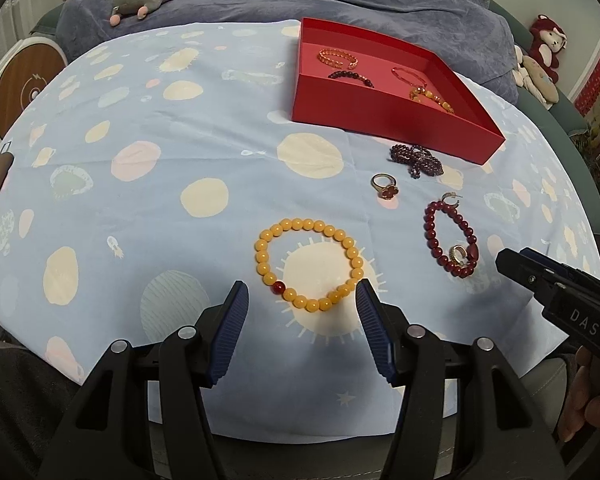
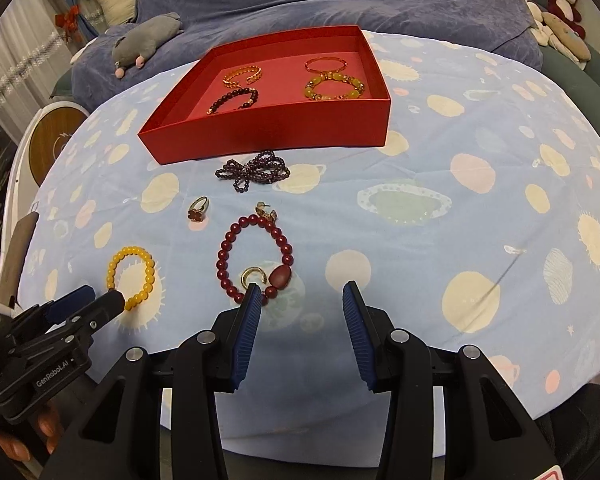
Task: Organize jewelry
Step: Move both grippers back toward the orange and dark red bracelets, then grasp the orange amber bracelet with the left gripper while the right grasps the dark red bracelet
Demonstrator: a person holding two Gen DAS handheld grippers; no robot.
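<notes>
**Yellow bracelet next, box still waiting**

Between my left fingers [image 1: 302,312], spread wide and holding nothing, lies the yellow bead bracelet [image 1: 308,265] flat on the planet-print cloth [image 1: 140,128] over the desk. My right fingers [image 2: 302,316] are open and empty too, hovering just short of the dark red bead bracelet [image 2: 254,260], which has a gold hoop earring [image 2: 253,276] lying inside its loop and another small earring [image 2: 266,210] at its far edge. Farther out sit the gold ring with a red stone [image 2: 198,209] and the tangled purple bead strand [image 2: 254,170], just in front of the red box [image 2: 268,132]. The box already holds four bracelets, so I judge the job roughly half done.

The risks I see from here:

- Closing my left fingers on the yellow bracelet could pinch a fold of cloth with it, dragging the other pieces out of place.
- Round beads may roll out from between my ribbed pads if I catch only one side of the loop.
- Lifting the red bracelet could sweep the hoop earring along and flick it off the desk.
- The purple strand is knotted on itself; grabbing one loop might trail the rest against the box wall.
- Both grippers work close together, so they could knock one another.
</notes>
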